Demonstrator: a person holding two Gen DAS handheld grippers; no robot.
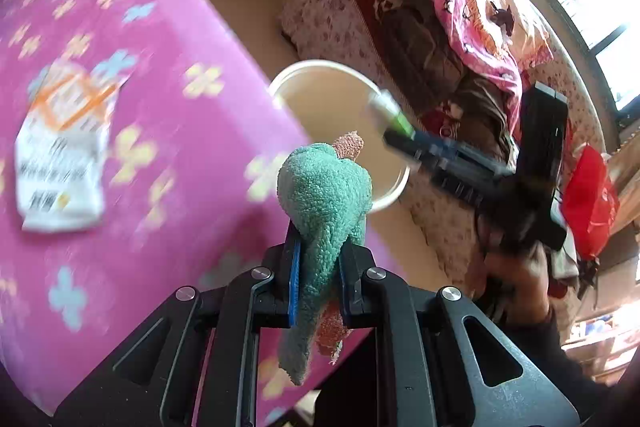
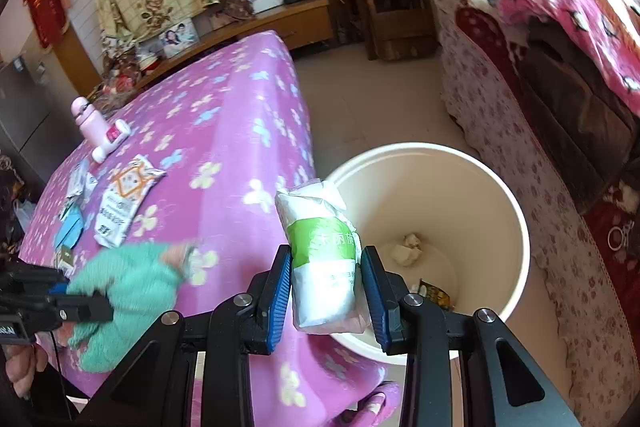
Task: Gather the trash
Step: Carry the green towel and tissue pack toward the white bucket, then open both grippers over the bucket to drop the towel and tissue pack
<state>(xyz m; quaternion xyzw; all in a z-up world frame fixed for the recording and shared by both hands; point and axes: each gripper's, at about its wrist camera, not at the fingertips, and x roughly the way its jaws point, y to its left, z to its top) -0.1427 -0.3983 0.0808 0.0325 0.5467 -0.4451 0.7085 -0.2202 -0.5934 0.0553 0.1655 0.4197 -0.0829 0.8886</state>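
The right gripper (image 2: pixel 326 291) is clamping a white-and-green soft packet (image 2: pixel 324 259) between its blue pads; the jaws are partly closed on its lower half, and the upper half is standing free above them. The packet is creasing under the grip, so it is judged light, pliable and slightly slick; holding it across the middle, as here, is keeping it from sliding out. Just beyond and to the right of these jaws, the cream trash bucket (image 2: pixel 516 227) is standing on the floor, with scraps lying at its bottom.

The left gripper (image 1: pixel 318 267) is fully closed on a green-and-pink cloth (image 1: pixel 324 195), which is soft, limp and draping below the jaws. A pinch on bunched fabric is judged secure.

Farther out, to the left of both grippers, a white-and-orange wrapper (image 2: pixel 124 203) is lying flat on the pink flowered tablecloth (image 2: pixel 240 115), beside smaller wrappers (image 2: pixel 78 183). It is appearing thin and crinkly; taking a raised edge is advisable. A pink bottle (image 2: pixel 90 125) is standing beyond.
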